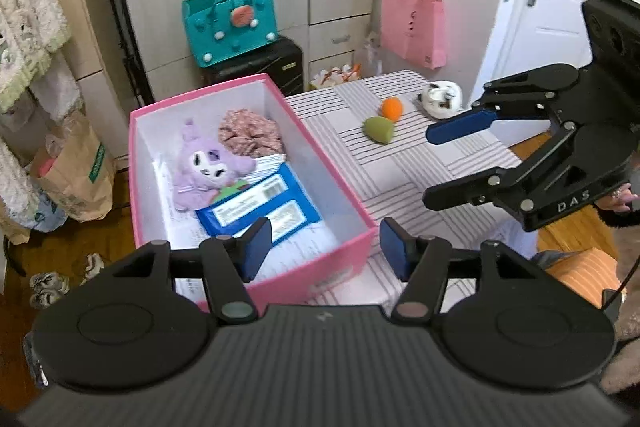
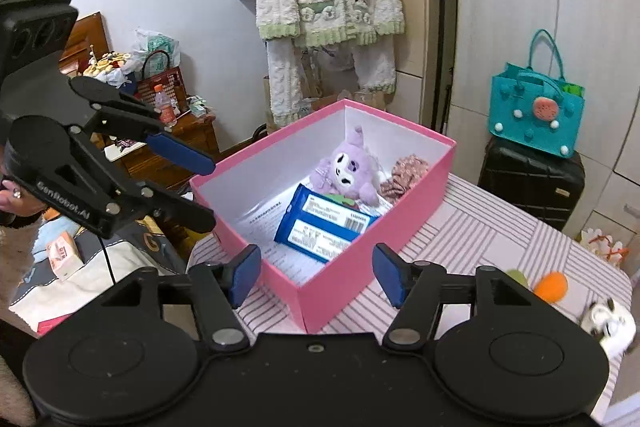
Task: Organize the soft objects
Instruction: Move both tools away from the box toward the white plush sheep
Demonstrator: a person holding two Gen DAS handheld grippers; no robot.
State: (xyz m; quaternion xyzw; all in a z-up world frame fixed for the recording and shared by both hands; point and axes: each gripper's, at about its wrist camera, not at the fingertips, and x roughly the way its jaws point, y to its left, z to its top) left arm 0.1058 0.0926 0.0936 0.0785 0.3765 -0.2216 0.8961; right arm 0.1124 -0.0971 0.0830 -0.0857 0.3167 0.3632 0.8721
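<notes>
Left wrist view: the left gripper (image 1: 324, 247) stood with its jaws apart and nothing between them, above the near end of the pink box (image 1: 340, 247). The box sat on a striped table (image 1: 400, 163), left side. Inside the box lay a purple plush toy (image 1: 208, 167), a blue wipes pack (image 1: 260, 211) near it, and a floral scrunchie (image 1: 250, 135) at the far end. On the table right of the box lay a green sponge egg (image 1: 379, 130) just beside an orange sponge egg (image 1: 392, 108), and farther right a white plush (image 1: 442, 99). The right gripper (image 1: 444, 163) hovered at right, jaws spread, empty.

Right wrist view: the right gripper (image 2: 316, 275) was likewise open and empty over the box's (image 2: 400, 227) near corner. The plush toy (image 2: 348, 167), wipes pack (image 2: 324, 227) and scrunchie (image 2: 404, 175) lay in it. The orange egg (image 2: 552, 287) and white plush (image 2: 612, 323) lay on the table (image 2: 480, 235) at right; the green egg (image 2: 518, 277) was mostly hidden behind the gripper. The left gripper (image 2: 200, 187) hung at left, jaws apart, empty.
</notes>
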